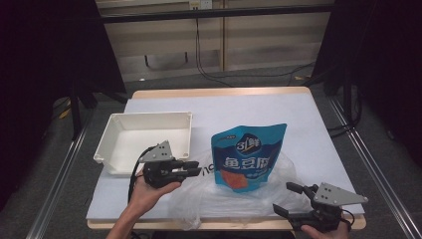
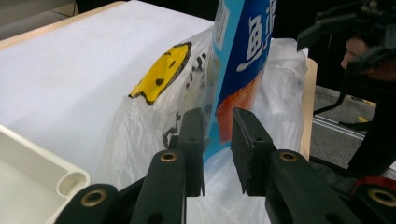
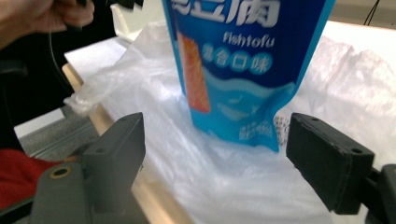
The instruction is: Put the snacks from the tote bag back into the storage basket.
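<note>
A blue fish-tofu snack pouch [image 1: 247, 158] stands upright on a crumpled clear plastic bag [image 1: 224, 199] near the table's front middle. My left gripper [image 1: 196, 168] is held level at the bag's left edge and points at the pouch. In the left gripper view its jaws [image 2: 217, 116] stand a narrow gap apart, and I see no film pinched between them; the pouch [image 2: 243, 56] and the plastic bag [image 2: 154, 121], printed with a yellow face, lie beyond. My right gripper [image 1: 284, 197] sits at the front right, its jaws [image 3: 215, 122] wide open, facing the pouch [image 3: 233, 70] with nothing between them.
A white rectangular tray [image 1: 149, 117] with nothing in it sits left of the pouch; its rounded corner [image 2: 70, 179] is close below my left jaws. The table's front wooden edge [image 3: 121, 140] runs under the plastic bag [image 3: 196, 154]. A white sheet [image 1: 259, 107] covers the tabletop.
</note>
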Motion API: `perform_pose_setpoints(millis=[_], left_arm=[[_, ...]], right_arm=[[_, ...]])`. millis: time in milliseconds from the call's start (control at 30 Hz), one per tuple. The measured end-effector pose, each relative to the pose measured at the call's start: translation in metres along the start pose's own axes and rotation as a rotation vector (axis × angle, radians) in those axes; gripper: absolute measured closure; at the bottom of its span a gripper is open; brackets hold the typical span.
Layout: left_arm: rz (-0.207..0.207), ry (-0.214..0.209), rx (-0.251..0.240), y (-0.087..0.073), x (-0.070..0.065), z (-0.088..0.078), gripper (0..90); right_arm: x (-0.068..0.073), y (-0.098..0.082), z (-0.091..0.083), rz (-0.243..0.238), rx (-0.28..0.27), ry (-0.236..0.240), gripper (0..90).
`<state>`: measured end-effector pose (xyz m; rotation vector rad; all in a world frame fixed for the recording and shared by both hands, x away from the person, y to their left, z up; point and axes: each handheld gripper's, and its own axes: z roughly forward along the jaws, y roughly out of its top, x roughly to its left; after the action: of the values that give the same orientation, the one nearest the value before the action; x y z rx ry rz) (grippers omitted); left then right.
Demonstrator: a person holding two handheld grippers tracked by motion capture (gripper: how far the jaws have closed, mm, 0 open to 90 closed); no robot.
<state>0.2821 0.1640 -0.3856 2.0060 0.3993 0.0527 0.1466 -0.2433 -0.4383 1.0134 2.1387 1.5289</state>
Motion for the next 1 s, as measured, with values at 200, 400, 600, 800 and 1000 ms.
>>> perform_pose_setpoints(millis=[200, 400, 600, 800, 1000], left_arm=[[0.034, -0.014, -0.002, 0.02, -0.005, -0.003, 67.2], [0.064, -0.031, 0.02, 0.043, -0.008, -0.002, 58.9], [0.101, -0.042, 0.076, 0.064, -0.011, 0.003, 53.3], [0.113, -0.04, 0.089, 0.079, -0.01, 0.008, 50.1], [0.138, -0.034, 0.14, 0.095, -0.006, 0.015, 56.5]], right_arm=[[-0.001, -0.004, -0.004, 0.011, -0.006, -0.001, 19.0], [-0.003, -0.003, -0.004, 0.012, -0.019, -0.006, 15.0], [-0.003, -0.002, -0.003, 0.017, -0.015, -0.017, 12.5], [-0.003, -0.002, -0.002, 0.014, -0.004, -0.017, 12.6], [-0.004, -0.002, 0.0, 0.012, 0.005, -0.015, 13.1]])
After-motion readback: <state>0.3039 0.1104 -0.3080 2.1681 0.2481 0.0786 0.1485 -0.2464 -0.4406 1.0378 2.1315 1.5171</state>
